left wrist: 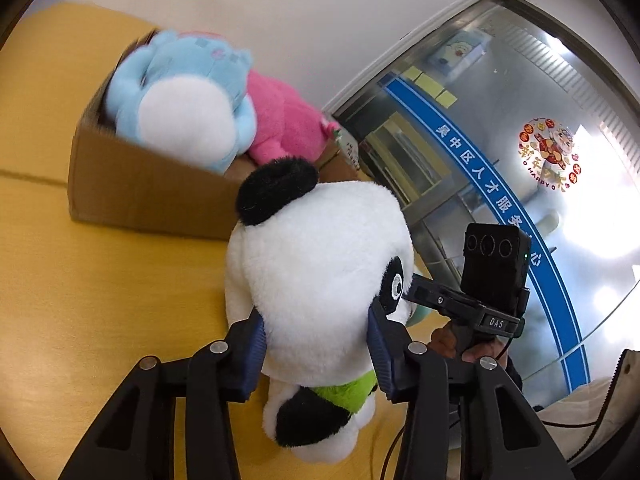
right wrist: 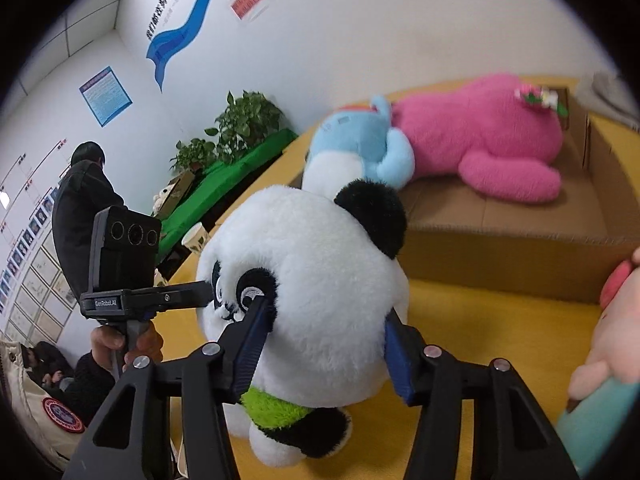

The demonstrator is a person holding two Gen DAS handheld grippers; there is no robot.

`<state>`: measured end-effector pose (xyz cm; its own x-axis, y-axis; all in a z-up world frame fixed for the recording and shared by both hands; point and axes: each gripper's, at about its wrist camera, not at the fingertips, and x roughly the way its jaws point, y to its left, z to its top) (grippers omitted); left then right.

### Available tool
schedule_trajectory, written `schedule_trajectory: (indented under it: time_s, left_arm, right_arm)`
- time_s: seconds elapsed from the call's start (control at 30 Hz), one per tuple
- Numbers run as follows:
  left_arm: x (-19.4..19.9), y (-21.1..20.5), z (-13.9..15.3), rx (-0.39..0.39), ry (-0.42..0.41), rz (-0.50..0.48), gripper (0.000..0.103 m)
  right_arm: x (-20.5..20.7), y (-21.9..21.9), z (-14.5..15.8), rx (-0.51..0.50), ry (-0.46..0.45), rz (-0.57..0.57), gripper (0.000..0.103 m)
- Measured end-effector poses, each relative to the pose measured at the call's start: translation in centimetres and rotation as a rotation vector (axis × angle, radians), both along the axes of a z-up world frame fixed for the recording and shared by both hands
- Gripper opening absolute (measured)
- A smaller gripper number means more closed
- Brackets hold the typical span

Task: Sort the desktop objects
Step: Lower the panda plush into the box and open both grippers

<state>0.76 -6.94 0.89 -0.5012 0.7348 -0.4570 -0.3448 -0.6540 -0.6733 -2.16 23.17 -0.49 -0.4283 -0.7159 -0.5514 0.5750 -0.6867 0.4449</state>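
While pinching fluffy black-and-white panda plush (left wrist: 320,264) w/ both left gripper (left wrist: 316,344) & right gripper (right wrist: 326,344), holds near brown cardboard box (left wrist: 140,188).

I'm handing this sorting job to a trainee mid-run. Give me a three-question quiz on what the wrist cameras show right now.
1. True or false: the cardboard box already holds a blue plush toy and a pink plush toy.
2. Multiple choice: the plush panda is gripped by (A) the left tool only, (B) the right tool only, (C) both tools on its head.
3. Fill in: the band around the panda's neck is ___ in colour.

Key: 1 true. 2 C. 3 green.
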Motion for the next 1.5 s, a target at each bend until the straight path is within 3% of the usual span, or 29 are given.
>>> schedule_trajectory:
  time_s: [0.17,0.3,0.43,0.47,0.5,0.53,0.57,0.63,0.7,0.77,0.83,0.9,0.93,0.97,1.0,1.03,1.07,1.1,1.2,1.33,1.5]
  left_arm:
    - [-3.2,1.8,5.4,-0.096,0.109,-0.004,0.044]
    - [-7.6,3.7,9.0,-0.161,0.154,-0.007,0.034]
    - [-13.4,5.1,10.6,-0.207,0.152,0.014,0.028]
    - [-14.9,5.4,10.7,-0.216,0.143,0.021,0.019]
    - [-16.2,5.5,10.6,-0.226,0.134,0.026,0.001]
    - [-17.6,5.8,10.4,-0.214,0.124,0.011,0.0]
    - [-19.1,6.3,10.1,-0.192,0.112,-0.015,0.0]
    - [-21.4,7.4,9.0,-0.224,0.082,-0.029,0.0]
    - [-23.0,7.7,8.0,-0.23,0.057,-0.01,0.0]
    - [-23.9,7.4,7.1,-0.22,0.041,0.012,0.0]
    - [-23.7,6.7,6.5,-0.226,0.035,0.023,0.0]
    - [-23.6,6.0,6.4,-0.234,0.039,0.028,0.0]
    - [-23.5,5.7,6.6,-0.236,0.052,0.035,0.002]
    - [-23.3,5.4,6.7,-0.239,0.065,0.042,0.011]
    - [-23.2,5.1,6.9,-0.244,0.081,0.052,0.035]
    - [-22.9,4.6,7.1,-0.242,0.1,0.072,0.052]
    - [-22.7,4.1,7.3,-0.236,0.12,0.097,0.081]
    - [-22.7,3.7,7.4,-0.227,0.133,0.113,0.092]
    - [-23.6,2.6,6.7,-0.254,0.116,0.127,0.093]
    - [-26.4,3.1,4.2,-0.273,0.035,0.045,0.094]
    - [-27.1,6.0,3.7,-0.357,0.105,-0.047,0.102]
  right_arm:
    - [-1.4,0.5,4.3,0.055,0.128,-0.055,0.052]
    - [-5.1,0.7,7.5,0.122,0.208,-0.098,0.052]
    - [-10.7,0.4,8.7,0.175,0.215,-0.126,0.052]
    - [-12.0,0.2,8.0,0.191,0.197,-0.135,0.052]
    - [-13.2,0.0,7.4,0.207,0.179,-0.143,0.043]
    - [-14.5,-0.1,6.8,0.223,0.161,-0.152,0.027]
    - [-15.7,-0.3,6.2,0.24,0.143,-0.16,0.002]
    - [-18.3,-0.7,4.9,0.272,0.107,-0.177,0.003]
    - [-20.8,-1.1,3.6,0.304,0.071,-0.194,0.005]
    - [-21.8,0.4,2.7,0.275,0.012,-0.207,0.005]
    - [-21.5,2.2,2.1,0.253,-0.006,-0.202,0.017]
    - [-21.2,3.5,1.8,0.236,-0.006,-0.224,0.063]
    - [-21.2,3.9,1.7,0.21,-0.011,-0.222,0.071]
    - [-21.1,4.3,1.6,0.176,-0.018,-0.205,0.075]
    - [-21.0,4.5,1.6,0.147,-0.018,-0.185,0.077]
    - [-20.9,4.5,1.5,0.131,-0.016,-0.167,0.078]
    - [-20.9,4.1,1.4,0.129,-0.016,-0.142,0.08]
    - [-21.0,3.5,1.3,0.135,-0.015,-0.109,0.08]
    - [-21.0,1.6,0.9,0.183,0.011,-0.037,0.083]
    - [-21.4,1.1,0.5,0.187,0.046,-0.035,0.085]
    - [-21.2,2.2,0.7,0.175,0.073,-0.049,0.087]
